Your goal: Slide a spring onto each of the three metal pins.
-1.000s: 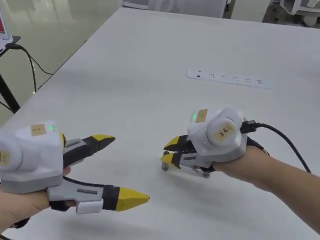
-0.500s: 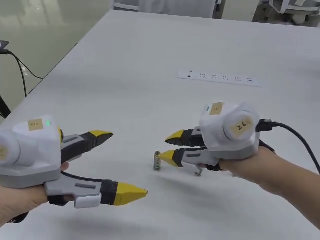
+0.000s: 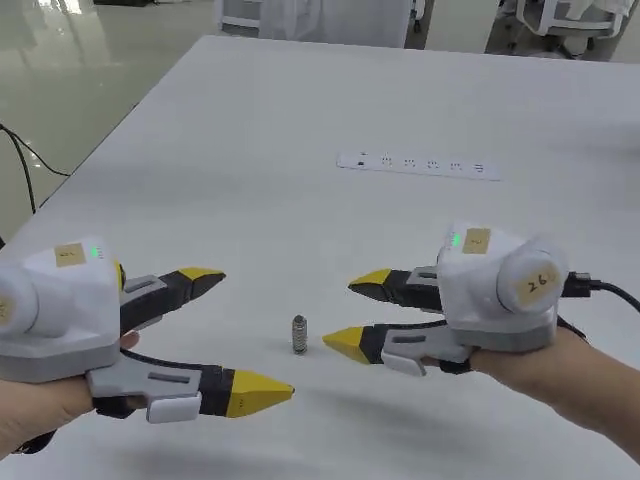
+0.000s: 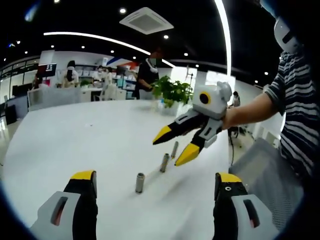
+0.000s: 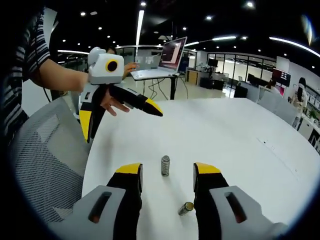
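Currently, the left tool point(image 3: 235, 335) sits at the near left of the white tabletop point(image 3: 300, 120), held in the person's left hand point(image 3: 40, 410). Its two yellow-tipped jaws are spread wide with nothing between them.

Just right of those tips, the spring-fitted pin point(image 3: 299, 334) stands upright on the tabletop. It is in the gap between the two tools and touches neither.

Right of that pin is the right tool point(image 3: 358, 312), held in the right hand point(image 3: 520, 362). Its jaws point left toward the pin, stand parted and grip nothing. A black cable point(image 3: 600, 288) leaves its rear. Far behind both tools, a white power strip point(image 3: 418, 165) lies flat on the tabletop.

In the left gripper view, three pins stand in a row beyond that tool's own parted jaws. The spring-fitted pin is nearest, then the middle pin point(image 4: 164, 162), then the far pin point(image 4: 174, 149). The last two stand below the right tool's tips, and whether they carry springs cannot be told.

In the right gripper view, the spring-fitted pin stands just beyond the jaw tips, centred between them. A nearer pin point(image 5: 186, 208) stands on the tabletop between the jaws, beside the right-hand one.
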